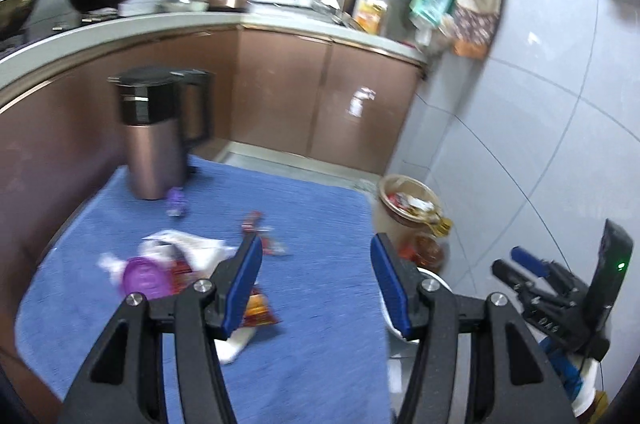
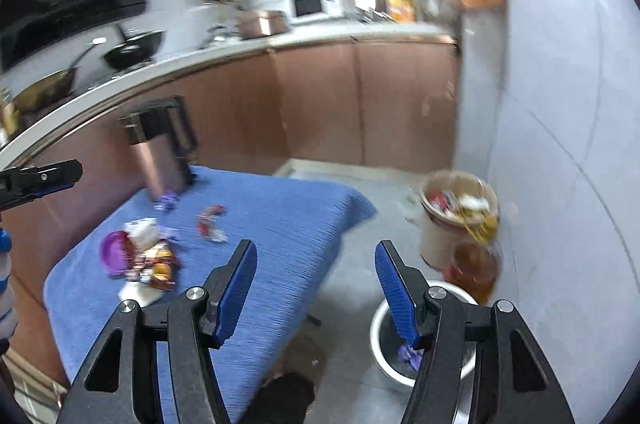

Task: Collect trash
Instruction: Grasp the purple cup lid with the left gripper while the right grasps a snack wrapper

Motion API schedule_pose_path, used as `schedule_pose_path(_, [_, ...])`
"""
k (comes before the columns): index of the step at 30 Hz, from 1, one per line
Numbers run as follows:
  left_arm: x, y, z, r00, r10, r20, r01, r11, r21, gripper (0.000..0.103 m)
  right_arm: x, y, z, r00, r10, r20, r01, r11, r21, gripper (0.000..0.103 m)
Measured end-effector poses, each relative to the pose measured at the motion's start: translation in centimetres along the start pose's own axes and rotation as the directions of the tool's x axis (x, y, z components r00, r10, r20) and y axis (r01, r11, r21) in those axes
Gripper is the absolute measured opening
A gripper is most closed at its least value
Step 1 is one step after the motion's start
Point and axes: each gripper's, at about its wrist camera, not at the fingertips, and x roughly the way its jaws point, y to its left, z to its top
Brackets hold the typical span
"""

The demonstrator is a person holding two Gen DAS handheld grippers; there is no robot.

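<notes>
While both grippers hang above blue tabletop, jaws of left gripper parted, nothing between. Jaws of right gripper likewise spread and bare. Trash on tabletop: purple lid beside white wrapper, orange packet near left jaws, red wrapper farther back, small purple scrap at foot of kettle. White bin on floor under right jaws, purple scrap inside. Tan basket of litter by wall.
</notes>
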Motion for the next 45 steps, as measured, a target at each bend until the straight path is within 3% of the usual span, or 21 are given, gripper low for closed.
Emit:
schedule_pose_path(4, [-4.3, 3.8, -1.5, 0.996, 0.071, 0.050, -0.070, 0.997, -0.022, 0.054, -1.6, 4.3, 0.7, 0.997, 0.078, 0.023, -0.076, 0.994, -0.077, 0.059])
schedule_pose_path(8, [-6.1, 7.0, -3.5, 0.990, 0.129, 0.051, -0.127, 0.991, -0.047, 0.054, -1.7, 8.0, 0.5, 0.983, 0.181, 0.006, -0.179, 0.974, -0.138, 0.059])
schedule_pose_path(12, [-5.4, 10.7, -5.6, 0.988, 0.151, 0.016, -0.149, 0.985, -0.092, 0.054, 0.4, 11.7, -0.5, 0.958, 0.279, -0.061, -0.285, 0.941, -0.181, 0.059])
schedule_pose_path(17, [-1.9, 15.1, -7.5, 0.986, 0.158, -0.054, -0.164, 0.977, -0.139, 0.044, 5.1, 16.1, -2.4, 0.930, 0.323, -0.174, -0.358, 0.901, -0.245, 0.059])
schedule_pose_path(24, [5.1, 19.6, -8.0, 0.980, 0.141, -0.142, -0.159, 0.980, -0.118, 0.038, 11.9, 21.0, -5.1, 0.899, 0.311, -0.308, -0.408, 0.850, -0.332, 0.056])
schedule_pose_path(30, [10.3, 20.9, -7.4, 0.972, 0.134, -0.193, -0.137, 0.991, -0.001, 0.037, 16.0, 23.8, -6.2, 0.897, 0.259, -0.358, -0.402, 0.814, -0.419, 0.046])
schedule_pose_path(36, [13.6, 22.1, -6.9, 0.968, 0.112, -0.223, -0.103, 0.993, 0.054, 0.037, 19.0, 25.0, -7.0, 0.897, 0.210, -0.389, -0.381, 0.814, -0.439, 0.040])
schedule_pose_path(45, [16.8, 23.1, -6.5, 0.955, 0.055, -0.291, -0.034, 0.996, 0.077, 0.017, 20.6, 25.1, -7.3, 0.894, 0.151, -0.422, -0.346, 0.832, -0.435, 0.029])
